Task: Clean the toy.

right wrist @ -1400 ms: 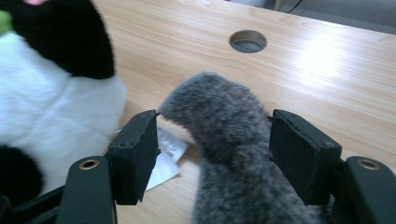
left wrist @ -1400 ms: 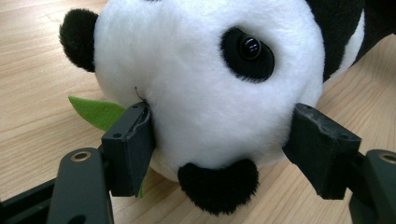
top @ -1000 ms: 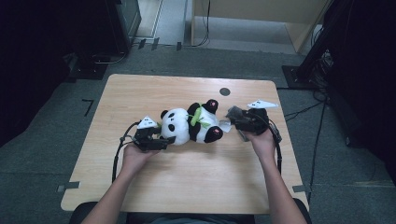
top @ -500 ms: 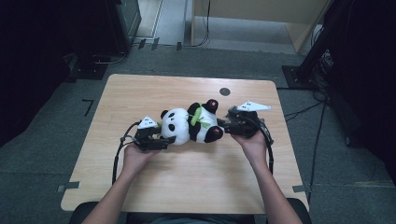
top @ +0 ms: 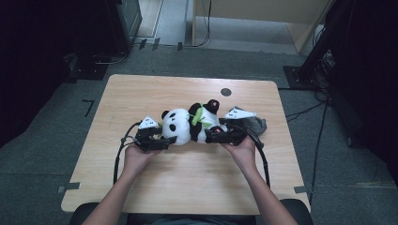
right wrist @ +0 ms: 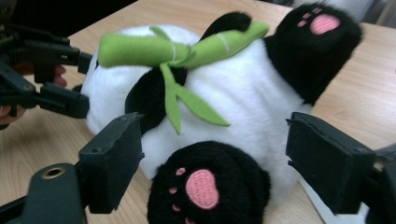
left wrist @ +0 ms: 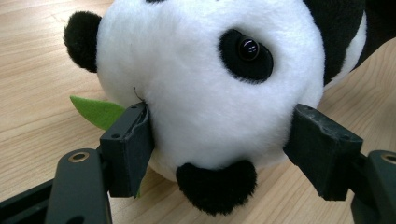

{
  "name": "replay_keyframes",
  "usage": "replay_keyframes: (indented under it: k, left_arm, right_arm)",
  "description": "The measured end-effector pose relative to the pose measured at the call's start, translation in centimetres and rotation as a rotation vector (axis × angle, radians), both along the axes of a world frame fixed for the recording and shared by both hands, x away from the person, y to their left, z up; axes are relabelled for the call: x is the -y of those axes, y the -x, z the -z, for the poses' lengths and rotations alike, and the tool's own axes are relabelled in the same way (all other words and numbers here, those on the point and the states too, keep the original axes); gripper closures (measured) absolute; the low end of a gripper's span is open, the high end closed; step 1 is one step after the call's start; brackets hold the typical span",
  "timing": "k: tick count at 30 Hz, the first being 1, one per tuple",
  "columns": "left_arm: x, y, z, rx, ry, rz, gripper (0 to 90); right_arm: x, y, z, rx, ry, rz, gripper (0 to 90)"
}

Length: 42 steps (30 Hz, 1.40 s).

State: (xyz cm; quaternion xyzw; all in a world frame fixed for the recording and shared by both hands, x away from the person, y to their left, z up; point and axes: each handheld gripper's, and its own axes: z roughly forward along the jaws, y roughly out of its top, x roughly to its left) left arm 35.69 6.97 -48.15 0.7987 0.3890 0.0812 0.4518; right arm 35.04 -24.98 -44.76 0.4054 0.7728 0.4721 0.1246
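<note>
Grey carpet surrounds a pale wooden desk (top: 141, 93) that fills the middle of the high view, with dark equipment stands along the upper left and right edges of the frame. A plush panda (top: 190, 125) lies on its back at the centre of the desk, head toward the left of the frame and feet toward the right, a green felt bamboo sprig (right wrist: 182, 51) across its chest.

Both forearms enter from the bottom edge and angle inward, so the hands sit level just below the toy. The left hand (top: 136, 157) holds the left tool (top: 162, 140) pointed at the panda's head. In the left gripper view its jaws are clamped on the white head, one pad pressed into the cheek by a green leaf, the other against the far cheek.

The right hand (top: 241, 150) holds the right tool (top: 213, 137) pointed at the panda's lower body from the right of the frame. Its jaws have just been opening; in the right gripper view they stand apart on either side of the belly and a black foot with a pink pad (right wrist: 201, 186), with visible gaps and no pad pressing the fur. A small dark disc (top: 225, 92) sits on the desk above the toy.
</note>
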Motion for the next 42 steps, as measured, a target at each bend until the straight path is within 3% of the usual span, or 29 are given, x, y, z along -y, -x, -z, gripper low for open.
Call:
replay_keyframes:
  k: [5,13,17,19,23,26,27,32,36,38,42]
  left_arm:
    - [-0.1,-0.3,0.0,-0.013,0.018,-0.003,26.4]
    - [-0.2,-0.7,0.0,-0.015,0.031,-0.010,26.7]
    - [-0.3,-1.0,0.0,-0.025,0.043,-0.014,26.7]
    - [-0.2,-1.1,0.0,-0.025,0.043,-0.017,26.7]
    - [-0.2,-1.4,0.1,-0.008,0.026,-0.004,26.3]
    - [-0.1,-1.2,-0.1,0.033,0.004,0.000,17.8]
    - [0.0,-1.1,-0.2,0.038,0.008,0.005,13.8]
    - [-0.1,-0.5,-0.9,0.050,0.033,0.045,9.7]
    - [-0.4,0.4,-1.2,0.088,0.033,0.072,8.8]
    - [-0.7,0.8,-1.0,0.085,0.046,0.083,8.6]
    - [-0.4,1.2,-1.0,0.119,0.031,0.097,7.6]
  right_arm:
    - [-0.8,-0.4,1.6,-0.034,0.039,-0.010,14.1]
    - [-1.0,-0.8,2.8,-0.005,0.059,-0.030,12.9]
    - [-1.0,-0.8,3.1,0.017,0.079,-0.043,16.4]
    - [-1.1,-0.7,3.3,0.054,0.120,-0.055,20.3]
    - [-1.5,-0.6,3.1,0.084,0.180,-0.049,36.8]
    - [-1.2,-0.7,2.5,0.039,0.159,-0.033,50.6]
    - [-1.1,-0.6,2.1,0.029,0.151,-0.023,52.5]
    - [-0.2,-0.8,0.5,-0.045,0.090,-0.006,54.7]
    - [0.6,-0.7,-0.8,-0.040,0.078,0.022,54.6]
    - [1.0,-0.6,-1.3,-0.038,0.067,0.039,54.5]
    - [1.3,-0.5,-2.3,-0.044,0.042,0.042,54.1]
